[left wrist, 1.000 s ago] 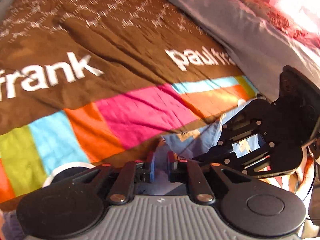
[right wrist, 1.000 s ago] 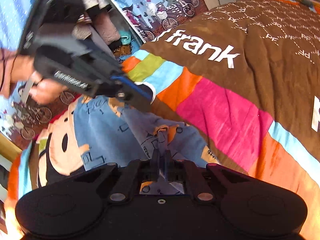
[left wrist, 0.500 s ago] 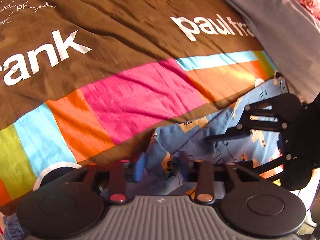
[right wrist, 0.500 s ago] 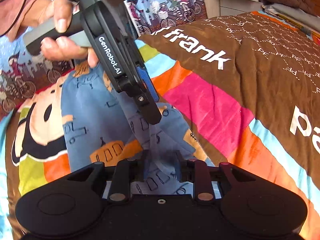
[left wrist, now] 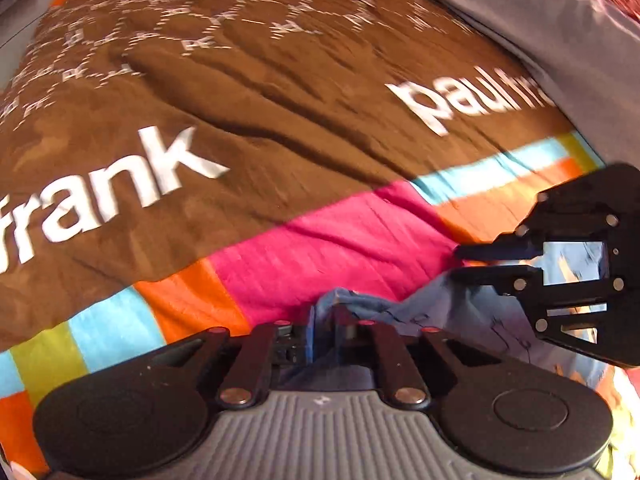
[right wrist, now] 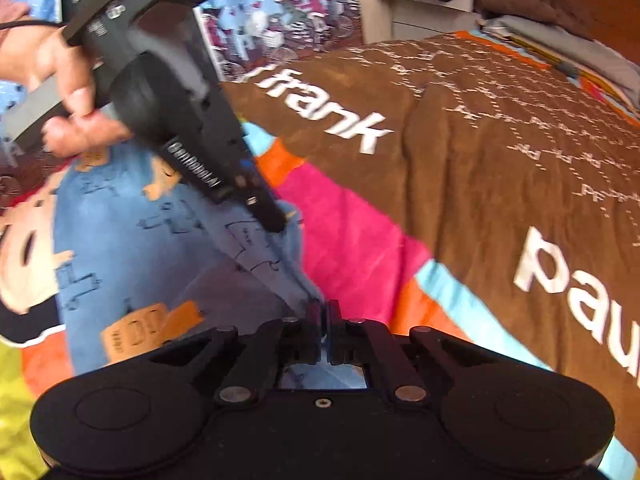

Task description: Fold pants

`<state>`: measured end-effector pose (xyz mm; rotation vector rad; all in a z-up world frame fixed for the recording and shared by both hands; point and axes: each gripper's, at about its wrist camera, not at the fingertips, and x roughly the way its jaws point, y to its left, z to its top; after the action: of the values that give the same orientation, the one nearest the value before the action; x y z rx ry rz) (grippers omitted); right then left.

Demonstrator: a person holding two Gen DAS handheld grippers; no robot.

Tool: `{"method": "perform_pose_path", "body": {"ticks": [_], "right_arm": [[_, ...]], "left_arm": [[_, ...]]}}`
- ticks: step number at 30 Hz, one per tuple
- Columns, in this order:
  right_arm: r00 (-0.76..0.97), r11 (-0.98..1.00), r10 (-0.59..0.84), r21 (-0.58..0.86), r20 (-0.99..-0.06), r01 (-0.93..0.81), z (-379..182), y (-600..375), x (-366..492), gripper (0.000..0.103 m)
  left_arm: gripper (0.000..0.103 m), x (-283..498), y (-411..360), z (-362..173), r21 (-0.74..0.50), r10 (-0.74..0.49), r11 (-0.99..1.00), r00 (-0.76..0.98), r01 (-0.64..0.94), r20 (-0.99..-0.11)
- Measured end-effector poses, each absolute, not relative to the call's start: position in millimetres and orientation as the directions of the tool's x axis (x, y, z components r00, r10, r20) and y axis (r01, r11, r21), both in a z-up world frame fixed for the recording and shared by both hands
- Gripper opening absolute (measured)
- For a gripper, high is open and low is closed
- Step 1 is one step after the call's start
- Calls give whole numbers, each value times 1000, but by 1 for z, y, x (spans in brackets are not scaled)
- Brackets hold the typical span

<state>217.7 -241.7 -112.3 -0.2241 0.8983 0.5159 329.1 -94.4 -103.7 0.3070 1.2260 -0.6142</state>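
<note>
I am holding the blue pants (right wrist: 132, 240) by one edge with both grippers, lifting that edge off the bed. My left gripper (left wrist: 325, 322) is pressing its two fingers together on a bunched fold of the blue cloth, and my right gripper (right wrist: 323, 316) is pinching the same edge, its fingers nearly touching with the fabric caught between them. From the right wrist view, my left hand (right wrist: 60, 80) is wrapping the grey handle, and the left gripper's black fingers are angling down onto the cloth just beside a pink stripe. The pants are carrying dark line drawings and orange patches, and they are hanging slack between the two grips, with the rest spreading out low and to the left over a cartoon face printed on the bedding.

The bedspread (left wrist: 280, 128) is lying wide and mostly flat ahead of both grippers, brown with white lettering and a band of pink, orange, blue and green blocks. A grey blanket (left wrist: 560, 40) is bordering it on the far right. Beyond the bed, a blue cloth printed with cyclists (right wrist: 280, 12) is hanging, and next to it a pale piece of furniture (right wrist: 408, 8) is standing with dark clothes heaped on top.
</note>
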Motion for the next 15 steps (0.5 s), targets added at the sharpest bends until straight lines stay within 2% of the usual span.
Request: {"method": "perform_pose_path", "body": {"ticks": [1, 2, 3, 5, 7, 11, 13, 15], "right_arm": [[540, 878, 286, -9, -792, -478, -113, -244, 220, 16], [563, 897, 252, -29, -787, -441, -111, -249, 219, 17], [583, 915, 232, -29, -779, -403, -107, -254, 217, 19], [594, 933, 236, 10, -769, -359, -99, -263, 207, 22], [578, 928, 276, 55, -768, -369, -93, -264, 192, 30], [534, 906, 317, 83, -784, -416, -91, -252, 159, 33], [522, 906, 320, 93, -791, -413, -93, -244, 147, 33], [513, 914, 311, 105, -800, -391, -99, -238, 139, 33]], "left_arm": [[52, 330, -89, -98, -76, -260, 827, 259, 556, -930], [60, 329, -84, -90, -34, -236, 852, 325, 523, -916], [63, 328, -78, -81, -12, -230, 864, 373, 503, -899], [62, 326, -69, -67, -58, -284, 845, 354, 532, -891], [62, 322, -67, -60, -101, -322, 801, 282, 590, -904], [61, 318, -88, -80, -95, -246, 728, 130, 679, -961], [50, 320, -97, -95, -91, -198, 746, 89, 659, -976], [46, 324, -101, -102, -123, -203, 777, 61, 618, -977]]}}
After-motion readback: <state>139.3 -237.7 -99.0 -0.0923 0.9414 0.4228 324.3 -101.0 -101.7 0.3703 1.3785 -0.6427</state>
